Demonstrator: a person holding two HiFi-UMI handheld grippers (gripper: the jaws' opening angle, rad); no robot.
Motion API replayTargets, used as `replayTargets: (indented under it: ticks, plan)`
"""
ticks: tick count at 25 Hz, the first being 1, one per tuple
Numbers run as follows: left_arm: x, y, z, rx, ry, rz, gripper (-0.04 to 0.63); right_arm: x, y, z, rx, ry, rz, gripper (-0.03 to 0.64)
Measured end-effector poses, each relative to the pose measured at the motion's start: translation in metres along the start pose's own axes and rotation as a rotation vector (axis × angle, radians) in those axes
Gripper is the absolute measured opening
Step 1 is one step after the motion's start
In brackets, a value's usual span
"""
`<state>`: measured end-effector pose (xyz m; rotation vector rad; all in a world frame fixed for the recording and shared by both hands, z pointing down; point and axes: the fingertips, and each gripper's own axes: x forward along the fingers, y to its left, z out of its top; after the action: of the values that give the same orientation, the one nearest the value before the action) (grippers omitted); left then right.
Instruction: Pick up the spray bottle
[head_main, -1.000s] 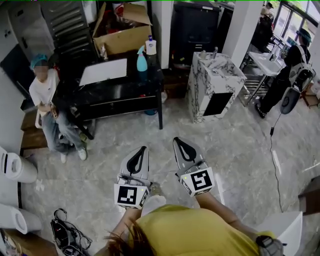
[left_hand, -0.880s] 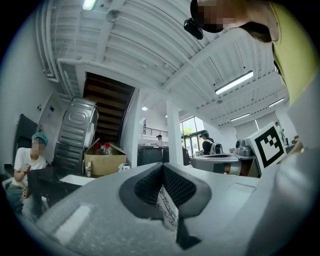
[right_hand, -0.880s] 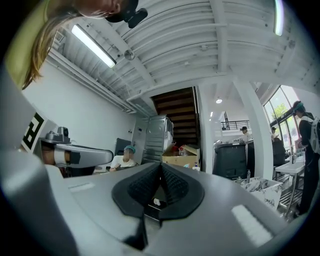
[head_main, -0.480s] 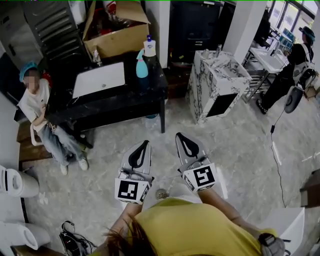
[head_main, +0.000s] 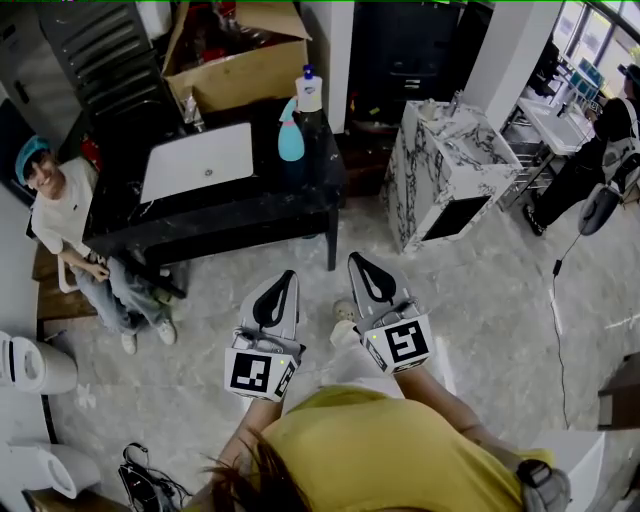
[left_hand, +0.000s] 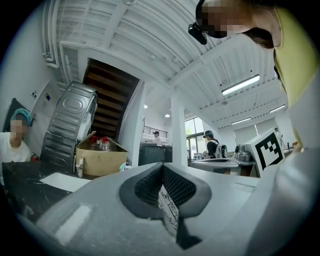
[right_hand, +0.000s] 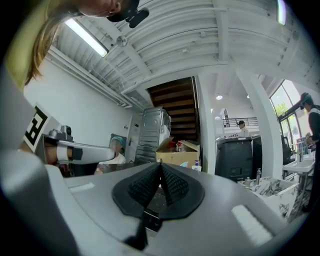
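Note:
A teal spray bottle (head_main: 291, 134) stands near the right end of the black table (head_main: 215, 215), with a white pump bottle (head_main: 309, 92) just behind it. Both grippers are held level over the floor, short of the table and well apart from the bottle. My left gripper (head_main: 287, 275) is shut with nothing in it, and my right gripper (head_main: 354, 259) is shut and empty too. In the left gripper view the spray bottle (left_hand: 124, 167) peeks just over the shut jaws (left_hand: 162, 165). In the right gripper view the spray bottle (right_hand: 186, 164) and pump bottle (right_hand: 196, 166) show small beyond the jaws (right_hand: 160, 164).
A white board (head_main: 197, 160) lies on the table, and an open cardboard box (head_main: 238, 60) stands behind it. A seated person (head_main: 70, 232) is at the table's left end. A marble-patterned cabinet (head_main: 447, 170) stands to the right. White rolls (head_main: 35, 365) lie at the far left.
Both grippers have travelled forward toward the table, which now lies nearer and larger in the head view. Their jaws stayed shut throughout.

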<state>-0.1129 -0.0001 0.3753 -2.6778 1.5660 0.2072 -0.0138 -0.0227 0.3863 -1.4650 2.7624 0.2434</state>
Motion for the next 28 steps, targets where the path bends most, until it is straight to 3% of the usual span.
replayTargets:
  ticks: [9, 17, 28]
  plan:
    - [0.12, 0.061, -0.026, -0.021, 0.03, 0.05, 0.014, 0.106, -0.087, -0.024, 0.009, 0.008, 0.046, 0.002]
    - [0.233, 0.111, -0.033, -0.018, 0.042, 0.107, 0.09, 0.206, -0.164, -0.042, 0.017, 0.021, 0.127, 0.002]
    - [0.302, 0.163, -0.064, -0.004, 0.078, 0.181, 0.179, 0.283, -0.195, -0.077, 0.024, 0.051, 0.226, 0.002]
